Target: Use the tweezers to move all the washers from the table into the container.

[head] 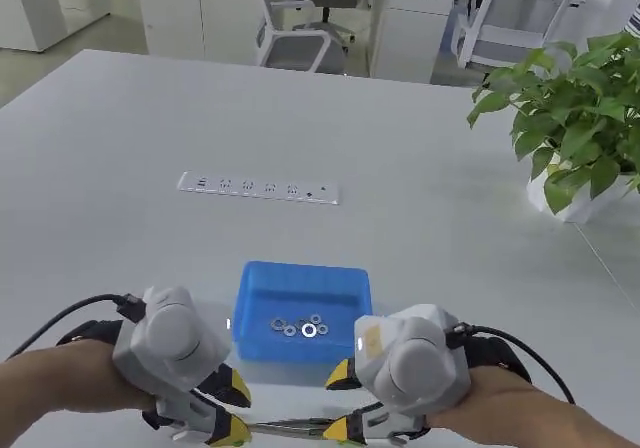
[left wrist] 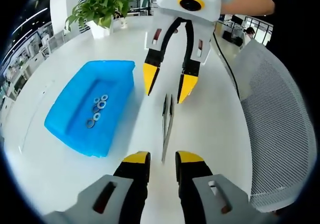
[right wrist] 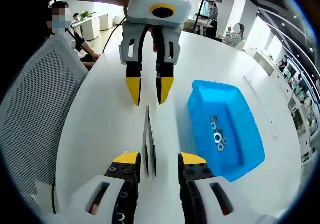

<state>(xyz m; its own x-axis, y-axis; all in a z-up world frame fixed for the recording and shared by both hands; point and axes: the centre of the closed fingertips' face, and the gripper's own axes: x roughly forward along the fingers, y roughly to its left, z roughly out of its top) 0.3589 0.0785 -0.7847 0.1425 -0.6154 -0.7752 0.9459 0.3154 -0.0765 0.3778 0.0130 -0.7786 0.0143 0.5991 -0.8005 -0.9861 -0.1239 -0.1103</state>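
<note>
- The washers (left wrist: 97, 109) sit inside the blue container (left wrist: 75, 139); the transfer appears complete.
- The tweezers (left wrist: 166, 124) lie flat on the table (head: 300, 118) between your left gripper (left wrist: 163, 157) and right gripper (right wrist: 159, 159). Both have jaws apart, holding nothing.
- Next: withdraw both grippers clear.

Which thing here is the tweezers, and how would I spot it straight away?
On the big white table, find the blue container. On its near side, toward the person, the tweezers lie flat between the left claw and the right claw, which face each other. They are the one long, thin metal strip, unlike the small round washers inside the container.
</note>
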